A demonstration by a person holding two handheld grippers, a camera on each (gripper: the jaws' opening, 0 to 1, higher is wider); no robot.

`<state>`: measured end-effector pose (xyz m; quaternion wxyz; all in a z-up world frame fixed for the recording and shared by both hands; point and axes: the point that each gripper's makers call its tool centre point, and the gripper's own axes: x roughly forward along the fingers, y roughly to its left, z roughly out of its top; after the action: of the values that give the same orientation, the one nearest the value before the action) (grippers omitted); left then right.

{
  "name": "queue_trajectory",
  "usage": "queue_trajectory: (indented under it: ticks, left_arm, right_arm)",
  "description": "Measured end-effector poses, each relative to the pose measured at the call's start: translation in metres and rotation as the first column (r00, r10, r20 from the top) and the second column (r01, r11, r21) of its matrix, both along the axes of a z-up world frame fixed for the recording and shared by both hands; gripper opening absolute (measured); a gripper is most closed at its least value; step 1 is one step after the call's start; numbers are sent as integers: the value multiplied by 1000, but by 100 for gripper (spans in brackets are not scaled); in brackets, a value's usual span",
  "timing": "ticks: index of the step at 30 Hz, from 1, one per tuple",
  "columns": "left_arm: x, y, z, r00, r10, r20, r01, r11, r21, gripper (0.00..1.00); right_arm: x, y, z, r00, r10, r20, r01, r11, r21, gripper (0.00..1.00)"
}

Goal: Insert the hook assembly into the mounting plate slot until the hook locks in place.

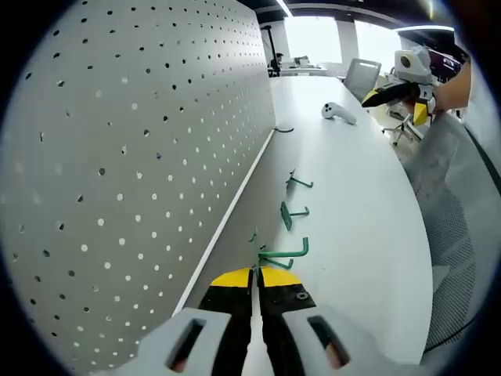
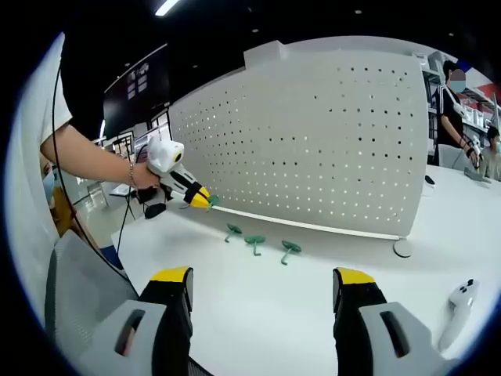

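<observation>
Risk sits mainly at the left gripper (image 1: 256, 274): its yellow-tipped jaws are pressed together on the shank of a green hook (image 1: 283, 254), close to the foot of the white pegboard (image 1: 141, 157). In the right gripper view the same gripper (image 2: 205, 201) hovers just in front of the board's lower edge with a speck of green at its tip.

- Grip: the hold appears to be on a thin wire section. A twist on contact with the board could rotate the hook in the jaws, so its prongs would miss the holes.
- Alignment: the holes are small and closely spaced. An oblique approach would likely scrape the panel instead of seating.
- Spare hooks: three further green hooks (image 2: 254, 242) lie on the white table (image 1: 352, 204) near the board; a sweeping wrist could scatter them.
- Right gripper (image 2: 262, 286): jaws spread wide, holding nothing, well back over the table. A white controller (image 2: 459, 307) lies beside it and could be knocked.
</observation>
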<state>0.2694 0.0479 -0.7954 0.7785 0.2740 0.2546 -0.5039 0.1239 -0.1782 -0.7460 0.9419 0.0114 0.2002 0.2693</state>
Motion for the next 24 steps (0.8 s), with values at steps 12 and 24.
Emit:
queue_trajectory:
  ticks: [12, 24]
  left_arm:
    - [-4, -8, 15, 999, 41, 25, -39, 996, -76, 2]
    - [-14, -18, 39, 995, 83, 57, -72, 983, -170, 2]
  right_arm:
    - [1, 2, 3, 1000, 4, 12, -4, 1000, -2, 70]
    - [1, 4, 6, 1000, 10, 21, -10, 1000, 4, 70]
